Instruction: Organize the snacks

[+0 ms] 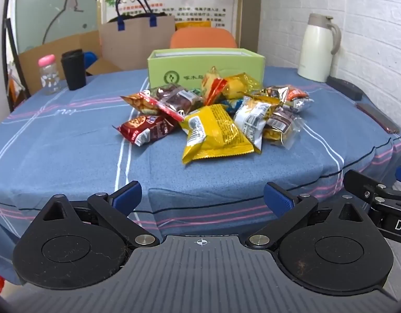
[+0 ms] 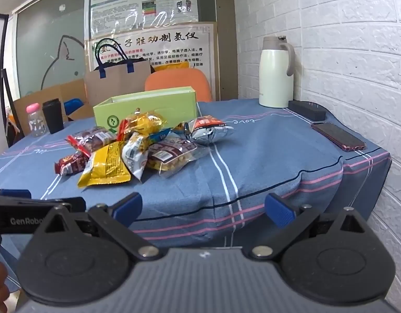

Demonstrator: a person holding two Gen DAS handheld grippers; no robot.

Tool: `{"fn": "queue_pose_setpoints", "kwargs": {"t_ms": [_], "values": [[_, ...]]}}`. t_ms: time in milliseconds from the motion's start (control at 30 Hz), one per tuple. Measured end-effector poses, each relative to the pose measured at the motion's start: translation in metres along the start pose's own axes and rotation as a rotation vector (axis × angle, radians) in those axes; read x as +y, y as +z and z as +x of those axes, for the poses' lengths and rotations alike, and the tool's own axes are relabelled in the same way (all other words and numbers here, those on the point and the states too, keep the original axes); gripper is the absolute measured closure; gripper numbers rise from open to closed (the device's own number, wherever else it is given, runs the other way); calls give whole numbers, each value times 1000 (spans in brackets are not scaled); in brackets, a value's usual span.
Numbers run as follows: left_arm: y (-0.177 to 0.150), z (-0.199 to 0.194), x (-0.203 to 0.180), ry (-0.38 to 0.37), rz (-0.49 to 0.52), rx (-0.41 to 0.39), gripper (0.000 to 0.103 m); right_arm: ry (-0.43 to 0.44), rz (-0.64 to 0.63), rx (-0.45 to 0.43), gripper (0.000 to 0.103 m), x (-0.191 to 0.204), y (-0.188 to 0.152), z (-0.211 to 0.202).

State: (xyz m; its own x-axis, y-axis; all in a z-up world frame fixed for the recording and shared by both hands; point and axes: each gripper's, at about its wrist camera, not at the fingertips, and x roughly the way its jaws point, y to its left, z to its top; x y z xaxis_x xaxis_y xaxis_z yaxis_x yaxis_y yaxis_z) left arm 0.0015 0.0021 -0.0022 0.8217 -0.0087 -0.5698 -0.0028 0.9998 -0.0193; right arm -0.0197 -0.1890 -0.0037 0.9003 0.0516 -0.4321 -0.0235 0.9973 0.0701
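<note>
blue striped cloth covers the bench (image 1: 70, 156), white brick wall at right. snack packets (image 1: 216, 109) heaped mid-bench, just in front of the open green box (image 1: 205, 62). left gripper (image 1: 203, 195) and right gripper (image 2: 204, 206) both back at the near edge, jaws wide, nothing held. risk: slick overlapping wrappers, a pinch could drag neighbours or slip; phone (image 2: 338, 135) sits near the right edge.

Your even, bright indoor light, glare on the snack wrappers (image 1: 216, 130), fisheye bending and dark corners around them.
</note>
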Motion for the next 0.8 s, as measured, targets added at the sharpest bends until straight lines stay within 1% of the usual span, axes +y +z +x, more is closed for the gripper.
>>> {"fn": "queue_pose_setpoints", "kwargs": {"t_ms": [100, 267, 467, 567, 700, 800], "values": [[0, 2, 1, -2, -3, 6, 13, 5, -4, 0, 4, 1, 0, 0], [-2, 2, 2, -25, -20, 11, 12, -2, -4, 6, 4, 0, 0, 2], [-3, 4, 1, -26, -17, 19, 12, 0, -11, 7, 4, 2, -1, 1], [-2, 8, 0, -22, -17, 40, 12, -7, -13, 7, 4, 1, 0, 1], [-5, 3, 1, -43, -8, 16, 12, -13, -1, -4, 4, 0, 0, 0], [-5, 7, 0, -28, -3, 22, 12, -8, -13, 12, 4, 2, -2, 4]]}}
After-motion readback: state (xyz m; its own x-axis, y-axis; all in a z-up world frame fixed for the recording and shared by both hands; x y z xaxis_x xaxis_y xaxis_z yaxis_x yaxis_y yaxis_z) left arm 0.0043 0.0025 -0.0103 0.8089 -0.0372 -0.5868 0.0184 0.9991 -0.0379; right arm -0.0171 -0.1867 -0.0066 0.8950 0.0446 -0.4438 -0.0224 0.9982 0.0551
